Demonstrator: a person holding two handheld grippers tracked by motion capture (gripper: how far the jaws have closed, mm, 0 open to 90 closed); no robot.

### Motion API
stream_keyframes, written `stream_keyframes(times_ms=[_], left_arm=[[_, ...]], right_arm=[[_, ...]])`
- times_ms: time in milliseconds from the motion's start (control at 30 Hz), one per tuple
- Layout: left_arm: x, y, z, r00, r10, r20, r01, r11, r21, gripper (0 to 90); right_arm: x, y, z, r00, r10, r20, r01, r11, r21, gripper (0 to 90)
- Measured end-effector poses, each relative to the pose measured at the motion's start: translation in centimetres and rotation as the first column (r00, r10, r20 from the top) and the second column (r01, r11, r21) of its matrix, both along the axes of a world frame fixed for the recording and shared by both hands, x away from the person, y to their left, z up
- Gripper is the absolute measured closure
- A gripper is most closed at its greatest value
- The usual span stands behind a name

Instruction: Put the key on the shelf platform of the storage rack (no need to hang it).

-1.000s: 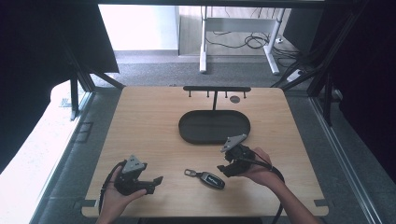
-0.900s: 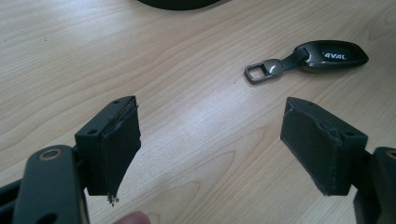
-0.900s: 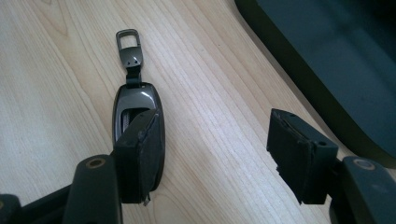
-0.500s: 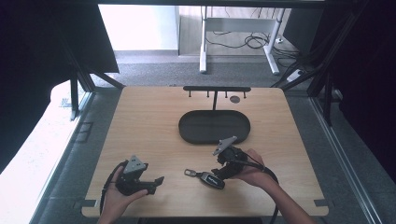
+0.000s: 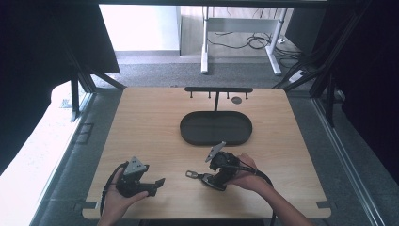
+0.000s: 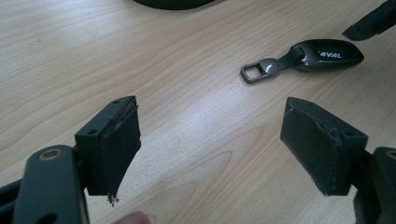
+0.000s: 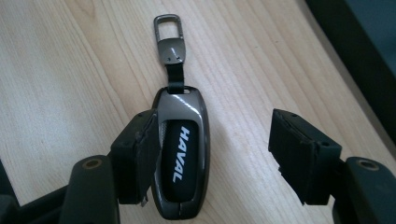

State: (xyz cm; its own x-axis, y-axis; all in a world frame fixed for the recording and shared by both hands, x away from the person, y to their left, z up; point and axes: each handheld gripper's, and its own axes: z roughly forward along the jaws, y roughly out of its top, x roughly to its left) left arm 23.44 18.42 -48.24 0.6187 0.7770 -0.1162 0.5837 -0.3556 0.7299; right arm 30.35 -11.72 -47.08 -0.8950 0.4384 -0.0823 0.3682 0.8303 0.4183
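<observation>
Glossy grey with a black insert lettered HAVAL, the car key fob (image 7: 181, 158) lies flat on the pale wooden table (image 5: 150, 122), low and centre in the high view, its metal clip (image 7: 167, 24) pointing toward the top of the right gripper view. The right gripper (image 7: 219, 156) hangs just over it with jaws spread wide and nothing between the pads; one pad sits at the fob's left flank, apparently touching or nearly so, while the other stands well off to the right.

The step in hand looks like a grasp of the fob. To do it well, I would shift the gripper toward the left of its own view so the fob's body lies midway between the pads, keep them low against the wood, then close across the narrow width of the body, not on the strap or clip. The shell looks slick and rounded, so an off-centre squeeze may skid it aside.

The left gripper (image 6: 210, 154), lower left in the high view, rests apart with jaws spread and empty. The dark oval tray (image 5: 188, 134) sits beyond, mid-table.
</observation>
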Motion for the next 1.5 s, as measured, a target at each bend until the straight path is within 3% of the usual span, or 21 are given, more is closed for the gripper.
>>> stream_keyframes(times_ms=[433, 733, 1067, 1500], left_arm=[[0.0, 0.0, 0.0, 1.0000, -0.008, 0.001, 0.008, 1.0000, 0.003, 20.3], [0.1, -0.1, -0.1, 1.0000, -0.008, -0.003, 0.008, 0.9999, 0.007, 20.2], [0.0, -0.1, 0.0, 1.0000, -0.005, 0.006, 0.005, 1.0000, 0.001, 20.3], [0.0, 0.0, 0.0, 1.0000, -0.003, 0.008, 0.003, 1.0000, 0.001, 20.3]], right_arm=[[-0.4, 0.8, -2.2, 0.9984, 0.022, -0.053, -0.025, 0.998, -0.058, 34.7], [-0.2, 0.8, -3.0, 0.9971, 0.032, -0.070, -0.037, 0.997, -0.066, 37.2], [-0.3, 1.1, -3.5, 0.9965, 0.037, -0.075, -0.044, 0.995, -0.088, 42.0], [-0.2, 1.2, -3.5, 0.9935, 0.043, -0.105, -0.051, 0.996, -0.073, 48.7]])
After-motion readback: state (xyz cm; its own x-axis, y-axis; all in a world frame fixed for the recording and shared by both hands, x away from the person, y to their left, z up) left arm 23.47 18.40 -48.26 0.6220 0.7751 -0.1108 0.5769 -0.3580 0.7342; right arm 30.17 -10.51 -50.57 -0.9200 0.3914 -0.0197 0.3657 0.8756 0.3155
